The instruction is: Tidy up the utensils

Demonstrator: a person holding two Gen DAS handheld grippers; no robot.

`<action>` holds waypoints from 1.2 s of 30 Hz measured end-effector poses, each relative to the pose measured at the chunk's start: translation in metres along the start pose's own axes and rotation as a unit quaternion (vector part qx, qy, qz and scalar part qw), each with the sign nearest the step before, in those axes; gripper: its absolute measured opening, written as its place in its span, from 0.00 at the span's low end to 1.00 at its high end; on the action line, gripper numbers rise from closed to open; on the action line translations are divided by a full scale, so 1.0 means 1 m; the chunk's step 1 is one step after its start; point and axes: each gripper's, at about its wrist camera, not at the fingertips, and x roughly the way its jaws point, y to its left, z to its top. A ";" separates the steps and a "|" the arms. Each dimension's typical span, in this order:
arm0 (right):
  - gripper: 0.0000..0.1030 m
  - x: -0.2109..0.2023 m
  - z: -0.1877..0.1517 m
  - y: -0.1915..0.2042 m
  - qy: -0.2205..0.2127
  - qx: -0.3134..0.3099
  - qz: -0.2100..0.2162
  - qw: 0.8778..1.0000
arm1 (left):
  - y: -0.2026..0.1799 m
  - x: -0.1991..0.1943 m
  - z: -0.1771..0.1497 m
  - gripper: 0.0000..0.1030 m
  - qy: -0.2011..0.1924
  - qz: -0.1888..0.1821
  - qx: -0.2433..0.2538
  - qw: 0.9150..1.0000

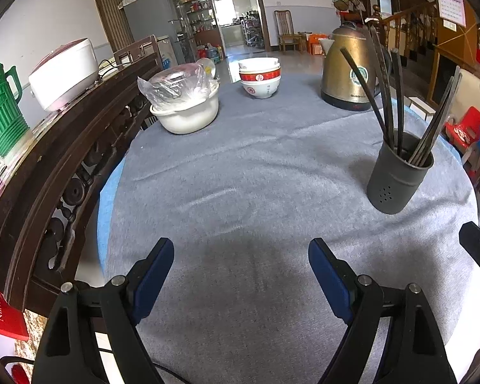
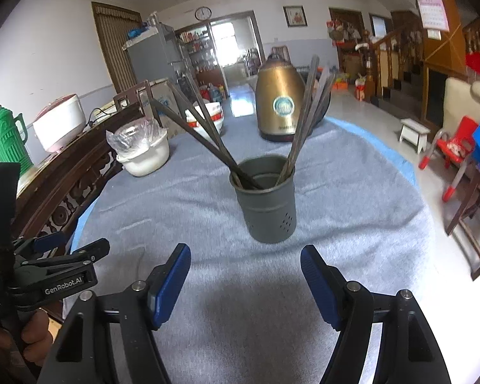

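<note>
On the left, the left gripper [image 1: 240, 256] is held with its jaws wide apart and nothing between them; only bare grey tablecloth [image 1: 240, 176] is framed there. From these jaws the grey utensil holder [image 1: 396, 176] is seen ahead and well off to the right, beyond the right-hand pad.

Across to the right: the right gripper [image 2: 244, 260] is also spread open and empty, and here the holder [image 2: 265, 201] is found straight ahead, centred between the pads and near their tips, untouched. The dark chopsticks [image 2: 208, 128] are stood in it, long axes rising steeply and fanned outward, one bunch leaning left, the other [image 2: 307, 115] leaning right. No loose utensil is seen on the cloth.

The right hand is judged the nearer one. Any pick of a stick would be expected to call for a reach upward over the rim, jaws set across the shaft.
</note>
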 end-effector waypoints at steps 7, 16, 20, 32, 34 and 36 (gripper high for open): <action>0.73 -0.007 0.001 -0.003 -0.010 0.008 -0.005 1.000 | -0.007 -0.016 0.005 0.84 -0.018 -0.008 0.007 1.000; 0.73 -0.016 0.000 -0.013 -0.019 0.019 -0.002 1.000 | -0.015 -0.033 0.011 0.84 -0.034 -0.009 0.015 0.999; 0.73 -0.023 0.002 -0.018 -0.029 0.024 -0.001 0.999 | -0.020 -0.043 0.016 0.84 -0.045 -0.009 0.021 0.999; 0.73 -0.051 0.021 -0.029 -0.074 0.025 -0.009 0.997 | -0.037 -0.075 0.035 0.84 -0.084 -0.029 0.035 0.995; 0.73 -0.053 0.025 -0.029 -0.079 0.025 -0.010 0.997 | -0.039 -0.078 0.037 0.84 -0.088 -0.032 0.036 0.995; 0.73 -0.054 0.029 -0.029 -0.082 0.024 -0.010 0.996 | -0.038 -0.078 0.040 0.84 -0.090 -0.034 0.035 0.995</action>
